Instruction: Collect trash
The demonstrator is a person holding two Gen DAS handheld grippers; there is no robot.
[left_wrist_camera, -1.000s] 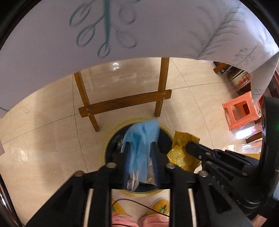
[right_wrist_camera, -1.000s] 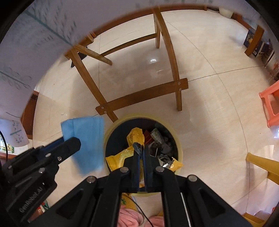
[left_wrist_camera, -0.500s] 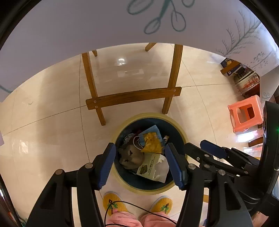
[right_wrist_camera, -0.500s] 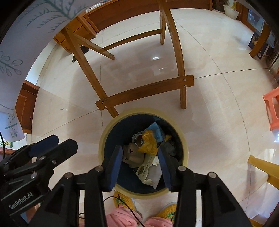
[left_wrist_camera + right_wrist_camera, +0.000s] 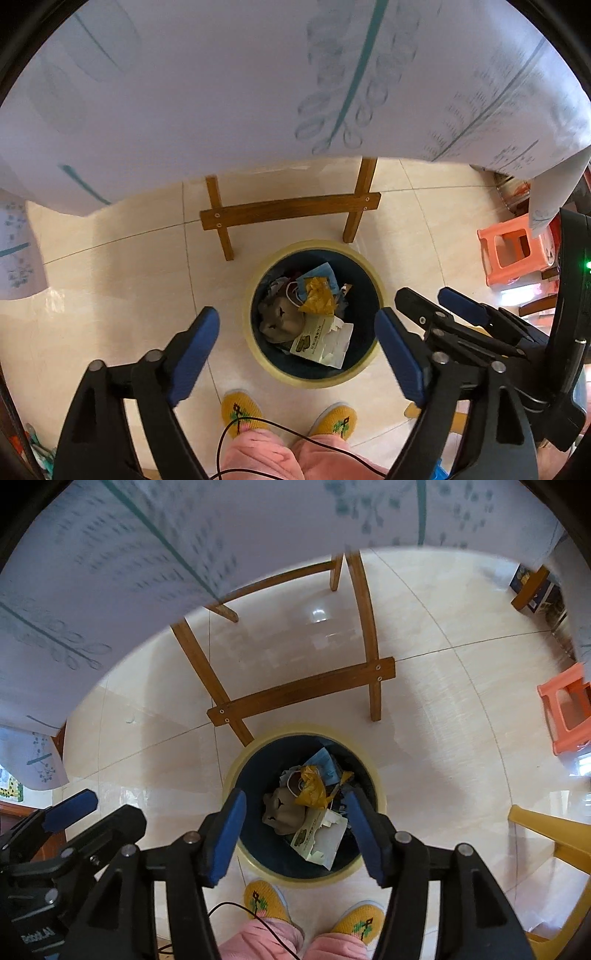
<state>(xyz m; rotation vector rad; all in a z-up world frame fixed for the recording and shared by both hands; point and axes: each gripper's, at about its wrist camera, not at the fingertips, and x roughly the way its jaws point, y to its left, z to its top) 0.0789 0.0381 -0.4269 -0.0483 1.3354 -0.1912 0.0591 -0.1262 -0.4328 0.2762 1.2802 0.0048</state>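
A round bin with a pale yellow rim (image 5: pixel 314 245) (image 5: pixel 303 729) stands on the tiled floor below both grippers. Inside lie a yellow wrapper (image 5: pixel 317 299) (image 5: pixel 312 786), a blue mask (image 5: pixel 323 273) (image 5: pixel 325 762), a brown crumpled piece (image 5: pixel 280 319) and a white-green packet (image 5: pixel 317 341). My left gripper (image 5: pixel 295 314) (image 5: pixel 110 806) hangs above the bin with its jaws opening and nothing between them. My right gripper (image 5: pixel 294 797) (image 5: pixel 424 295) is beside it over the bin, jaws also opening and bare.
Wooden table legs with a crossbar (image 5: pixel 291 210) stand just behind the bin, under a hanging white tablecloth (image 5: pixel 258 92). An orange stool (image 5: pixel 509 247) is at the right, a yellow chair (image 5: pixel 546 827) nearer. The person's yellow slippers (image 5: pixel 240 410) are at the bin's near side.
The left gripper let go of the blue mask and the right let go of the yellow wrapper; both now lie in the bin. Both grippers opened wide and rose.
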